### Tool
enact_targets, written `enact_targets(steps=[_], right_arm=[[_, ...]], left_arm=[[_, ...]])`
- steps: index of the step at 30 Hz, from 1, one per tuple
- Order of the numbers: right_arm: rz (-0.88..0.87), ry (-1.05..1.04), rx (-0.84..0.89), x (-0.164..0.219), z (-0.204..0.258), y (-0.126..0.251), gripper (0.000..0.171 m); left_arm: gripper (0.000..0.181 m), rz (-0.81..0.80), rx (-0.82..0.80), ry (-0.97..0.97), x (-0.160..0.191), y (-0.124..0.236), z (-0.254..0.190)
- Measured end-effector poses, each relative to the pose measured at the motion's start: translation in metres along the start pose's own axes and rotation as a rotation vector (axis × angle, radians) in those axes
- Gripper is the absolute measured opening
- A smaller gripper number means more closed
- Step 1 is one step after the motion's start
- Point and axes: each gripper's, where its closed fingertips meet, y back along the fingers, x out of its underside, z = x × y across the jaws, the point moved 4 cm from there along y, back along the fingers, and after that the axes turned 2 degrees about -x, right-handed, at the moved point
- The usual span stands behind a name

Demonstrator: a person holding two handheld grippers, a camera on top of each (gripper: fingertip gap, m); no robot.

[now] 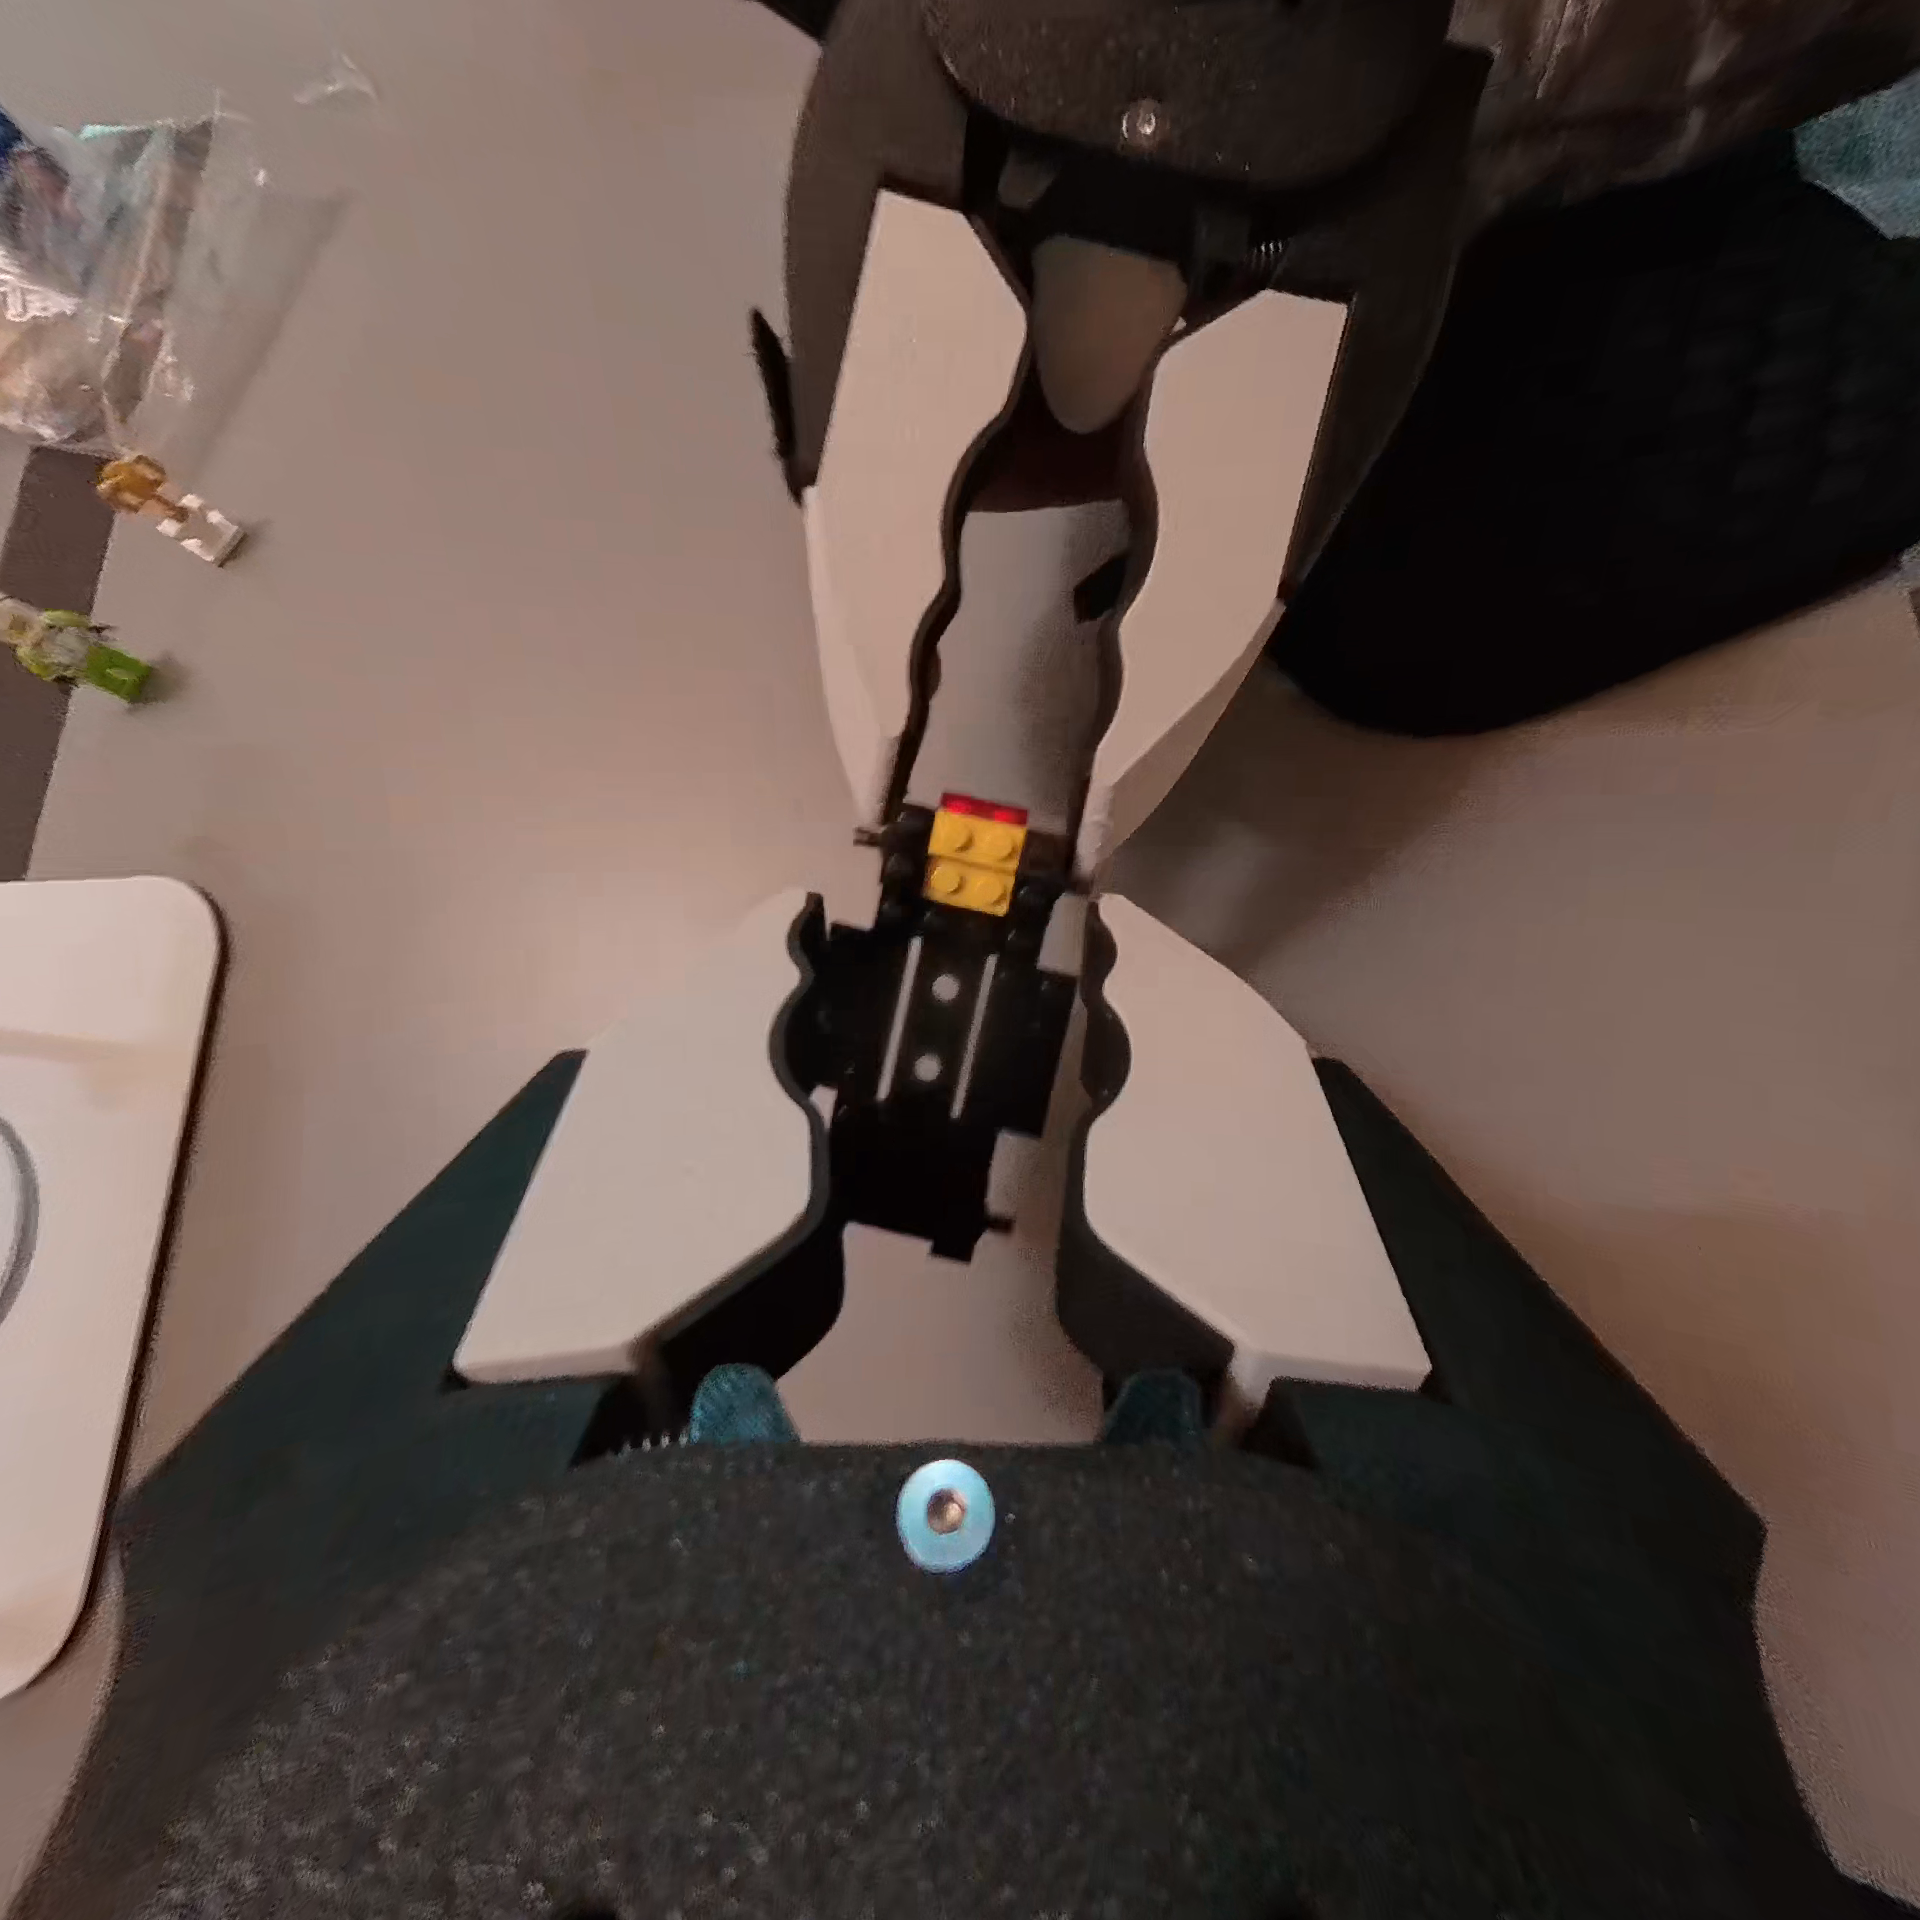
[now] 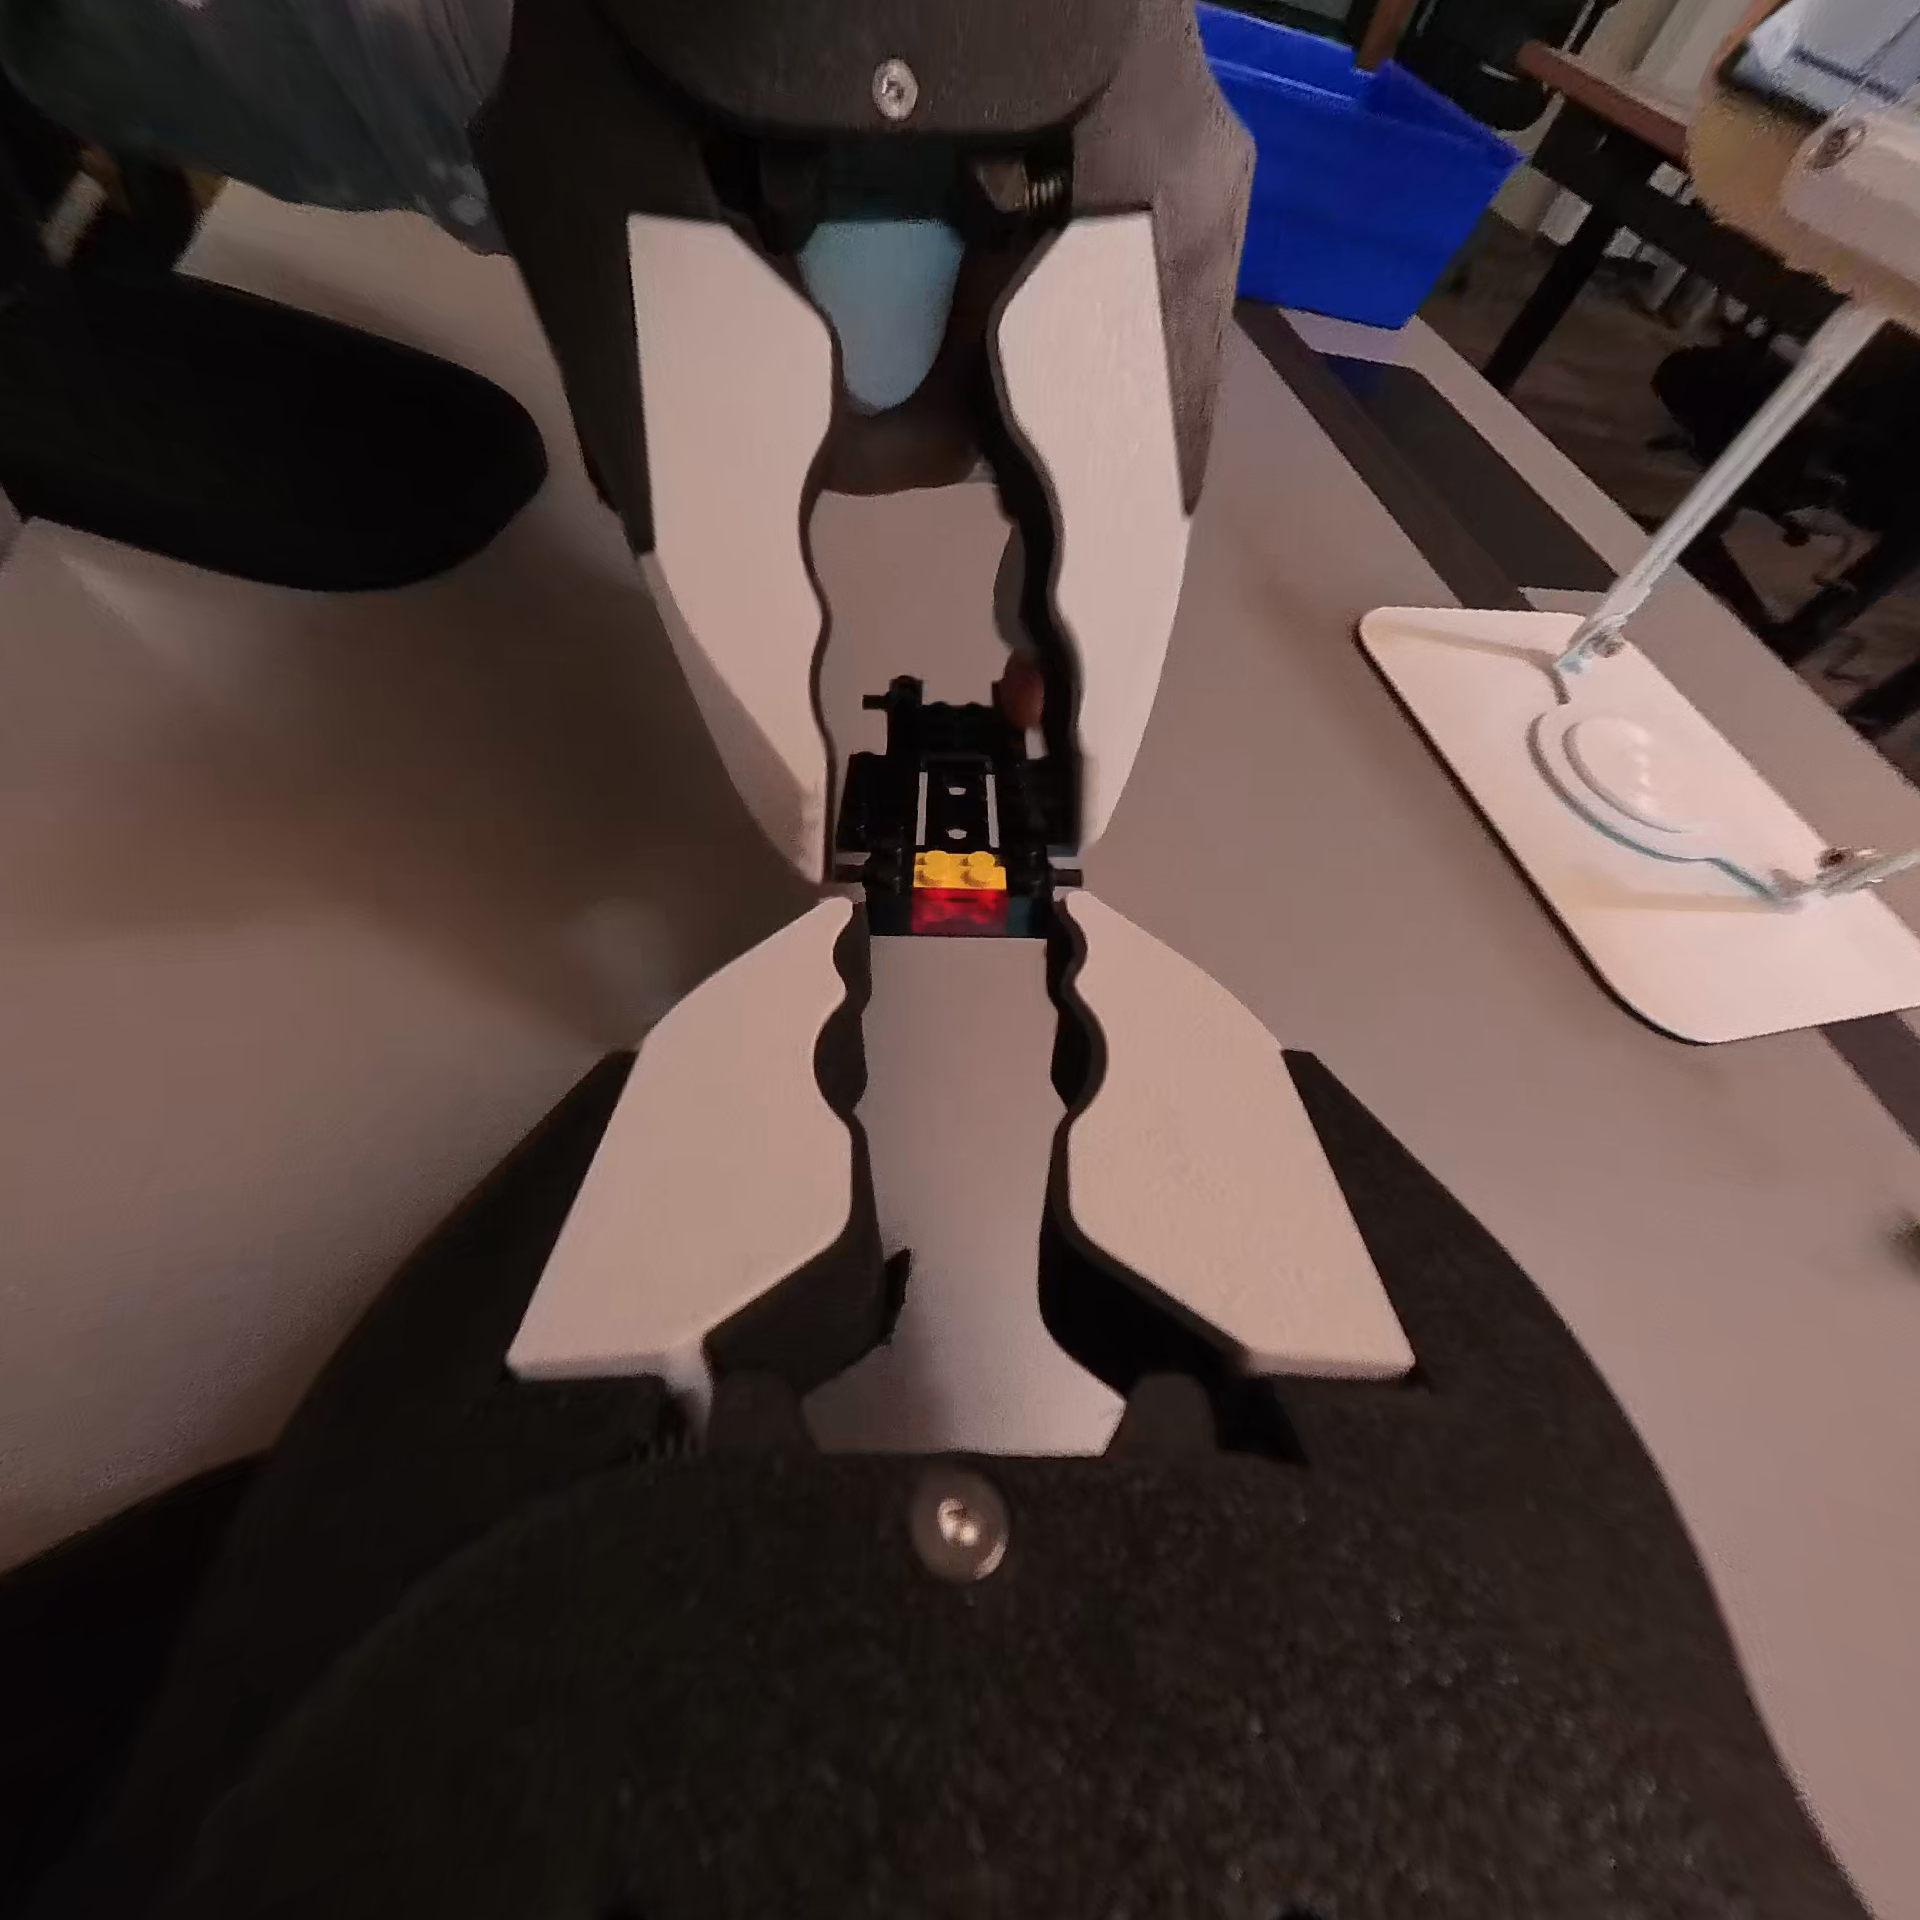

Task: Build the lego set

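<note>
The two grippers meet nose to nose over the table point(image 1: 468, 623), sharing a small black chassis point(image 1: 935, 1049) held above it. The left gripper point(image 1: 940, 935) is closed part-way, its white fingers point(image 1: 665, 1164) pinching the chassis flanks along the middle and near end. The right gripper point(image 2: 956, 914) is closed about as far on the other end, its tips gripping just beside the yellow brick point(image 2: 958, 869) and the red piece point(image 2: 958, 912) under it. Judging by this, the step is seating or squaring the yellow brick on the chassis. To do it well, the left should keep a firm, level hold as the anvil while the right presses straight along the stud axis; any twist between the two could pop the thin black plates apart, and the side pins point(image 2: 1070, 879) at the tips look easy to dislodge. As for containers, a clear bag point(image 1: 94, 270) at the far left holds loose pieces too blurred to name, with two small builds point(image 1: 171, 509) on the table beside it. A blue bin point(image 2: 1351, 177) sits beyond the table edge; its contents are hidden. A white lamp base point(image 2: 1621, 831) rests to the right.
</note>
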Motion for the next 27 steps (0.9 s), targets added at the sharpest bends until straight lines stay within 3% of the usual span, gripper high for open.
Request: enact_targets(steps=[3,11,20,27], right_arm=[[-0.017,-0.063,-0.076,0.013,-0.008,0.001,0.032],[0.209,-0.048,-0.205,0.05,-0.033,-0.019,0.033],[0.378,0.046,-0.247,0.055,-0.041,-0.034,0.033],[0.368,0.023,-0.145,0.053,-0.04,-0.027,0.034]], left_arm=[[0.05,-0.043,-0.021,0.06,0.015,0.01,0.01],[0.052,0.046,-0.002,0.219,0.079,0.001,0.012],[0.047,0.125,-0.08,0.206,0.088,-0.014,0.025],[0.043,0.12,-0.137,0.211,0.092,-0.012,0.033]])
